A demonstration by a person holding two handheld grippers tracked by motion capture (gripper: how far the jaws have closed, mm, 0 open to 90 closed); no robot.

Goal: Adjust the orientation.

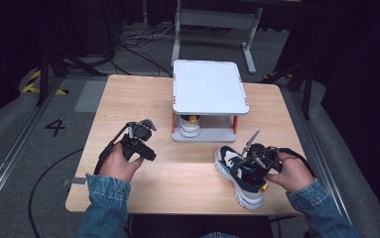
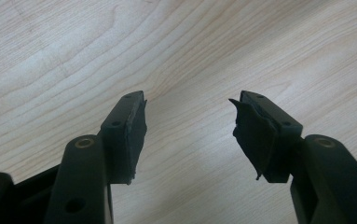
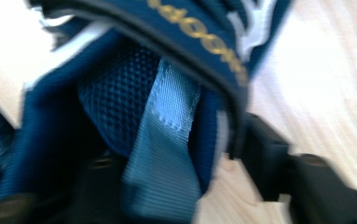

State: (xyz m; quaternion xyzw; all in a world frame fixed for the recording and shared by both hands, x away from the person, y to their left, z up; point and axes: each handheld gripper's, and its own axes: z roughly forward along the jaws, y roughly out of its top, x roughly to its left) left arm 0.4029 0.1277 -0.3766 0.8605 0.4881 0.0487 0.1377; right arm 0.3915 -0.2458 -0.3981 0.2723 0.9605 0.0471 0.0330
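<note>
Pale wood grain of the tabletop (image 1: 187,171) was seen under both claws. Over its left part the left claw (image 2: 190,135) was held wide, nothing between its two black pads and nothing touched, only bare wood visible in the gap. It was carried by the left hand (image 1: 120,166), whose denim-sleeved forearm came in from the near edge, with the claw pointed forward and down.

At the right, the right claw (image 1: 254,161) was set at the collar of a navy and white sneaker (image 1: 237,173) lying on the tabletop near its front edge. In the blurred right gripper view one jaw was seen inside the shoe against the blue mesh lining and pull tab, the other outside the collar wall; whether the pads pressed on the collar could not be told. The right hand (image 1: 291,173) was angled inward over the heel.

Behind both, a white two-tier stand (image 1: 210,89) was seen at the middle of the tabletop.
</note>
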